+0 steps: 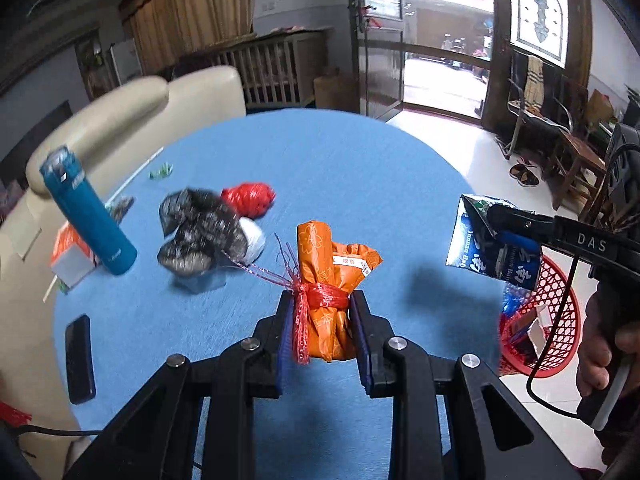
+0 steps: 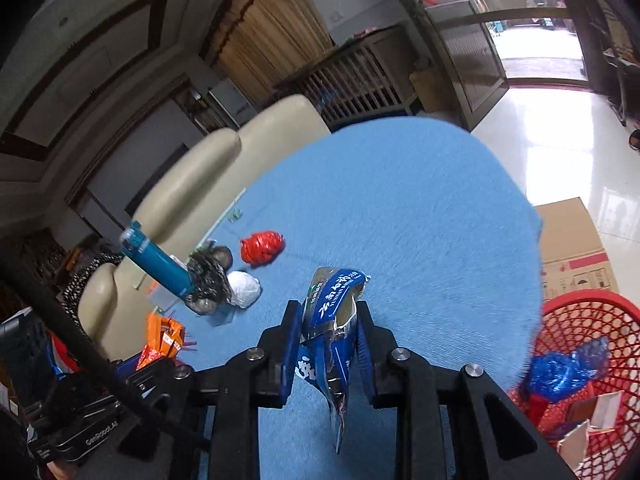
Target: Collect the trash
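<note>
Trash is already in both grips, so the step in hand looks like the carry to the basket. Nearest the left wrist camera, the left gripper (image 1: 323, 312) is clamped on an orange wrapper bundle (image 1: 329, 276) tied with red plastic string, held clear above the blue table (image 1: 360, 168). At about three o'clock in that view the right gripper (image 1: 506, 226) pinches a blue foil packet (image 1: 476, 250), and its own camera shows the jaws pressed onto the packet's crumpled middle. Below it, at four o'clock, the red mesh basket (image 1: 560, 312) stands on the floor beside the table edge, with some blue and cardboard scraps already inside.

Farther out, around ten o'clock, more pieces lie on the table: a black crumpled bag (image 1: 200, 232), a white wad (image 1: 254, 238) touching it, and a red crumpled bag (image 1: 250, 198) just behind. A teal bottle (image 1: 90, 218) stands nearby; it probably is not trash.

The next move calls for swinging each load over the basket's rim before the jaws part, the packet first, being nearer.
</note>
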Demonstrator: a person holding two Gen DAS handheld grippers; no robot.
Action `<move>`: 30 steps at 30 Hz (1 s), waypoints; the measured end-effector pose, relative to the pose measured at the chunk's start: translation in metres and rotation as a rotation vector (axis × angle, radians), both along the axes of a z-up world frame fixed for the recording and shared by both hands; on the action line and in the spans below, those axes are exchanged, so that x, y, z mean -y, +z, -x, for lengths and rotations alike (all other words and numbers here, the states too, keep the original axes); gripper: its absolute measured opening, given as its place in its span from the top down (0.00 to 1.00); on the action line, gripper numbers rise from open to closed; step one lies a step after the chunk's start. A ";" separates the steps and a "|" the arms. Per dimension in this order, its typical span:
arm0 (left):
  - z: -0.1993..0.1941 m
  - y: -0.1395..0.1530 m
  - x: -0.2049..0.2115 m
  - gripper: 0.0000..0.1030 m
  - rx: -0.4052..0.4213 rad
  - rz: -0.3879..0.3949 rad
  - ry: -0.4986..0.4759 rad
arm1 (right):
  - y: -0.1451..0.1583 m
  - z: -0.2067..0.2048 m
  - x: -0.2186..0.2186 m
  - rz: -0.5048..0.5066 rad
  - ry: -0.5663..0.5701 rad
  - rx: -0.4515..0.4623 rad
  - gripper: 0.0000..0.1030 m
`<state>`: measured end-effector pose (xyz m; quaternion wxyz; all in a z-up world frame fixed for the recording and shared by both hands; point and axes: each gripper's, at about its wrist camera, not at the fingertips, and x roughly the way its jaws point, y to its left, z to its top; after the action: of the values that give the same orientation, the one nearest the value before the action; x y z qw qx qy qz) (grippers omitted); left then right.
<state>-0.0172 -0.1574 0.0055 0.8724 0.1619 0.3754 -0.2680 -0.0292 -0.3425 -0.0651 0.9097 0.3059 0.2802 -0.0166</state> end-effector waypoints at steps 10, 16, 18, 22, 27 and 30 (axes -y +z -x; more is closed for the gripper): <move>0.022 0.021 0.024 0.72 0.069 -0.017 -0.044 | 0.018 0.036 0.008 0.036 -0.018 0.060 0.73; 0.032 0.027 0.035 0.72 0.102 -0.031 -0.067 | 0.020 0.051 0.014 0.033 -0.023 0.073 0.73; 0.034 0.028 0.038 0.72 0.111 -0.035 -0.073 | 0.019 0.056 0.017 0.030 -0.022 0.072 0.73; 0.040 0.031 0.043 0.72 0.119 -0.042 -0.083 | 0.017 0.060 0.020 0.024 -0.021 0.068 0.73; 0.044 0.032 0.049 0.72 0.128 -0.052 -0.096 | 0.014 0.066 0.025 0.014 -0.032 0.070 0.73; 0.046 0.033 0.052 0.72 0.130 -0.055 -0.103 | 0.013 0.069 0.028 0.009 -0.042 0.071 0.73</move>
<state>-0.0636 -0.2095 0.0386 0.8753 0.2218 0.3162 -0.2909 -0.0985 -0.3702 -0.0521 0.9200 0.3078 0.2412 -0.0261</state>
